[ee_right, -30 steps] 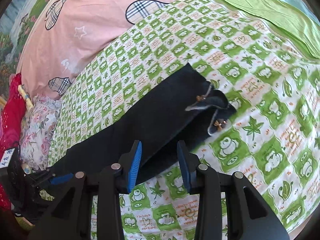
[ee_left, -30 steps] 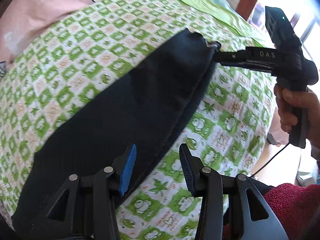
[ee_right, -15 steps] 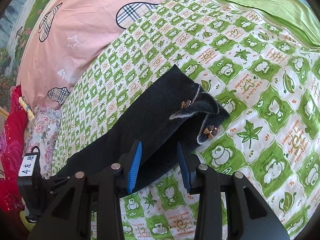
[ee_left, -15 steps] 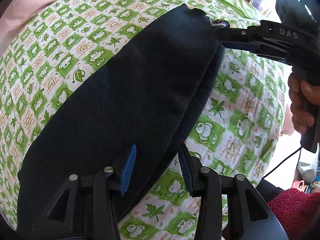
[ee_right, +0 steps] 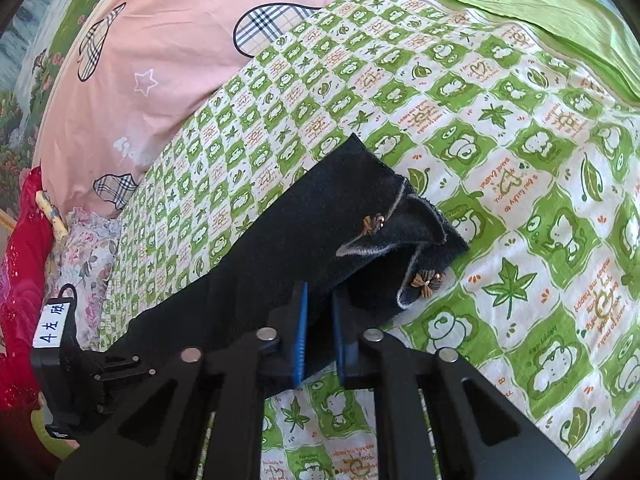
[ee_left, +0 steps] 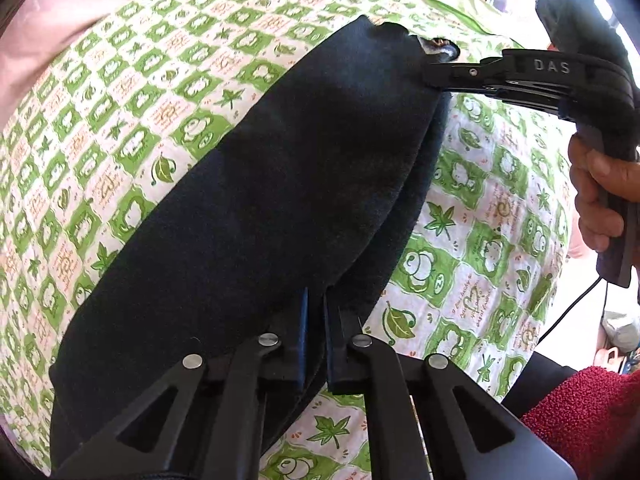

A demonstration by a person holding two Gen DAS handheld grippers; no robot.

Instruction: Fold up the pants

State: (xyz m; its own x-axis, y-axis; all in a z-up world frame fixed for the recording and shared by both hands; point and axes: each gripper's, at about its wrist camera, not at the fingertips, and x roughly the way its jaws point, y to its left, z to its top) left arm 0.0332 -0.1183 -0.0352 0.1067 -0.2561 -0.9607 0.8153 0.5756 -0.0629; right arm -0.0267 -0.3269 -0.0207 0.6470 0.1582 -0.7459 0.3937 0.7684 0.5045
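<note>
Dark navy pants [ee_left: 248,216] lie folded lengthwise across the green checked bedsheet [ee_left: 132,128]. My left gripper [ee_left: 316,296] is shut on their near edge, with fabric pinched between the blue pads. In the right wrist view the right gripper [ee_right: 320,292] is shut on the pants [ee_right: 304,232] just short of the cuffs. The two cuffs carry small brown bows [ee_right: 374,222], and one cuff is curled open. The right gripper [ee_left: 430,74] also shows in the left wrist view, held by a hand [ee_left: 600,200] at the cuff end. The left gripper [ee_right: 116,360] sits at the far end of the pants.
A pink quilt [ee_right: 180,48] with plaid patches covers the bed's back. A plain green sheet [ee_right: 540,4] lies at the far right. Red fabric [ee_right: 20,280] and a floral cloth [ee_right: 88,248] sit at the left edge. A red sleeve [ee_left: 588,412] is near the left gripper.
Both grippers' jaws went from open to shut on the pants' edge. The left gripper came down and in closer to the fabric; the right stayed about where it was.
</note>
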